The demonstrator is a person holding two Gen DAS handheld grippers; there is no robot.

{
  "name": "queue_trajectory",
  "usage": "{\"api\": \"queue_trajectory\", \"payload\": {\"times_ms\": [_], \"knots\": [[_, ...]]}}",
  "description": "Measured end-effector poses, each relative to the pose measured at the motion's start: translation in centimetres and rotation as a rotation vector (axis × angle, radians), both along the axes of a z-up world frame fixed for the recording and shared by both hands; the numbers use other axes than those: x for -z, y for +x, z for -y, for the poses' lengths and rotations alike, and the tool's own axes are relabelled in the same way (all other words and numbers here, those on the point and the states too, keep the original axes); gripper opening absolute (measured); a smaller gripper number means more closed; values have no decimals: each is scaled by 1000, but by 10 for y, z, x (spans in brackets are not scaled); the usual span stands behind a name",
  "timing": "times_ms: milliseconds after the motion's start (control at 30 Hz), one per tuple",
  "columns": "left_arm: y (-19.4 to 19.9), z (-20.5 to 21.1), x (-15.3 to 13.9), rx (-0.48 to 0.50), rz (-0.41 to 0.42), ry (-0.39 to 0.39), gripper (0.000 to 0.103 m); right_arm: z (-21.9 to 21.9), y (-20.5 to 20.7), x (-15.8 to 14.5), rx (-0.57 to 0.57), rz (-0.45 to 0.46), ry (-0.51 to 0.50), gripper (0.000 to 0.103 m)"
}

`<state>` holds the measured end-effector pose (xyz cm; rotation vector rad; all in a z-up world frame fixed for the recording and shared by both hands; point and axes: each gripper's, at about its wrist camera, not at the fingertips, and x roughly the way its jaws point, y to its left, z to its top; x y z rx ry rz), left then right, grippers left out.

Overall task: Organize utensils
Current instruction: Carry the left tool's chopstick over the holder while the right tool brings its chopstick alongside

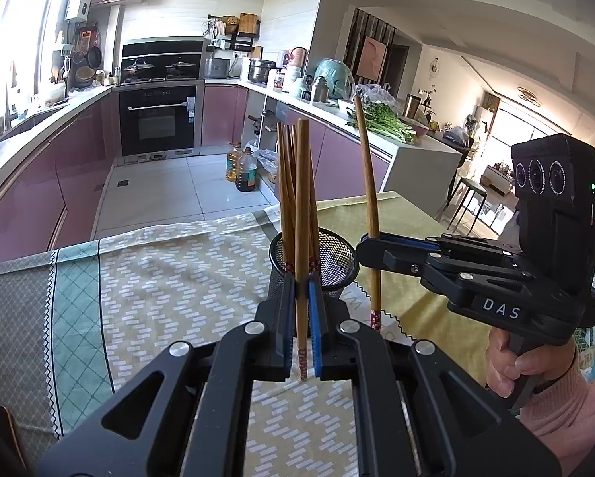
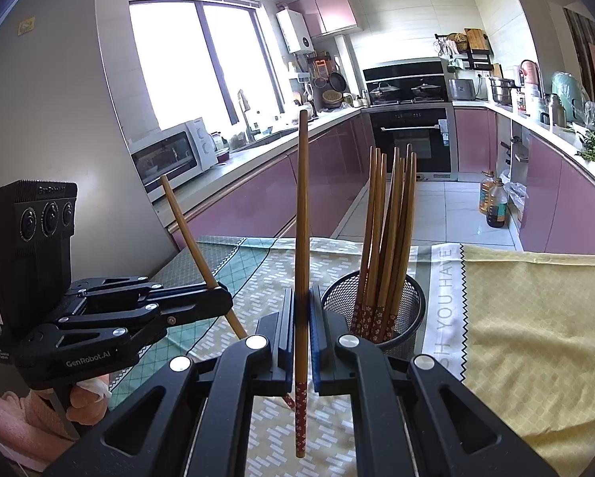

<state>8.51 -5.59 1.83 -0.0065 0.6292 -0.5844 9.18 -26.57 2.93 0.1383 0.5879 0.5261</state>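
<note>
The left hand-held gripper (image 1: 302,310) is pinching one wooden chopstick (image 1: 302,214), held near upright above the cloth-covered surface (image 1: 158,278). The right hand-held gripper (image 2: 302,326) is likewise clamped on a second chopstick (image 2: 302,238), also roughly upright. Just past both sets of fingers stands a black mesh cup (image 2: 411,306) holding a bundle of chopsticks (image 2: 389,238), patterned ends down, toward the surface's far edge. Beyond lies the kitchen floor (image 1: 170,190).
</note>
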Motion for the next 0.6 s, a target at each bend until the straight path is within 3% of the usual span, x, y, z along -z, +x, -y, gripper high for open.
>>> {"api": "queue_trajectory", "payload": {"times_ms": [600], "knots": [[3,11,-11,30,12,10,7,4,8,-9,-1,21,13,6]]}}
